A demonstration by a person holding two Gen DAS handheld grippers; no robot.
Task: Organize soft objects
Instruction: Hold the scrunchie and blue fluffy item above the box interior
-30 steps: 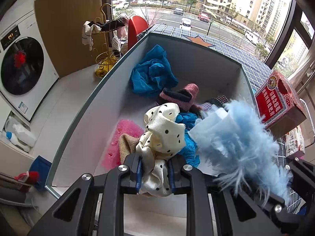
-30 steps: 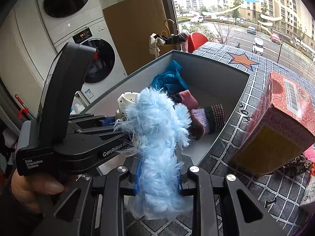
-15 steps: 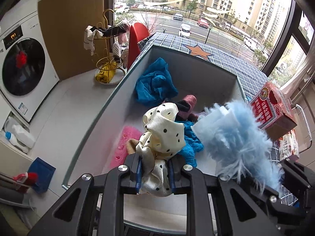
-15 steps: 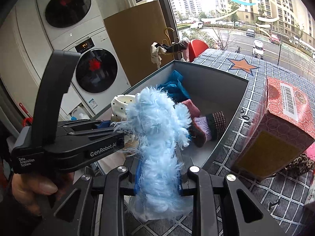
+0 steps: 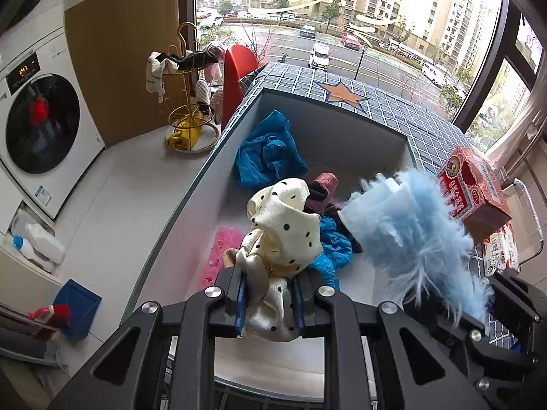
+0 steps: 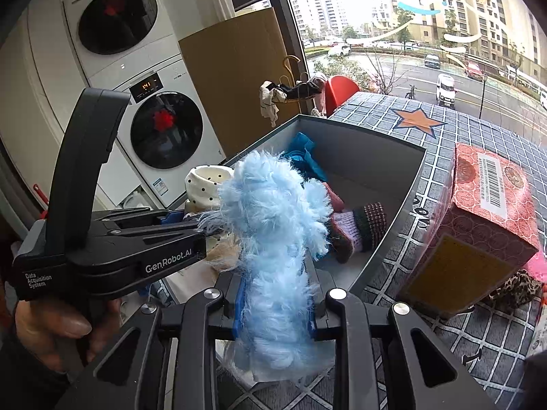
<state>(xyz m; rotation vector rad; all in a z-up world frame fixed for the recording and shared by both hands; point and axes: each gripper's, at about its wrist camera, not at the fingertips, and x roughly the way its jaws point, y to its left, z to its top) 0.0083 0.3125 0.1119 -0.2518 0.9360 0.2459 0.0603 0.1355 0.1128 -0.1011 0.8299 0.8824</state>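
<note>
My left gripper (image 5: pixel 268 302) is shut on a cream cloth with black dots (image 5: pixel 285 229), held above the near end of a grey open box (image 5: pixel 342 126). My right gripper (image 6: pixel 275 305) is shut on a fluffy light-blue cloth (image 6: pixel 273 212), held above the box's near rim. The fluffy cloth also shows in the left wrist view (image 5: pixel 410 229). The left gripper shows in the right wrist view (image 6: pixel 191 225), with the dotted cloth (image 6: pixel 205 184) behind it. In the box lie a blue crumpled cloth (image 5: pixel 270 153), a pink cloth (image 5: pixel 222 242) and knitted socks (image 6: pixel 359 229).
A red patterned carton (image 6: pixel 478 229) stands on the checked cover (image 6: pixel 427 130) right of the box. A gold rack with cloths (image 5: pixel 184 102) and a red chair (image 5: pixel 236 68) stand beyond. Washing machines (image 6: pixel 160 126) are at the left. A leopard-print item (image 6: pixel 516 287) lies by the carton.
Both grippers have risen and pulled back from the box, still holding their cloths. The box now looks smaller and farther below.
</note>
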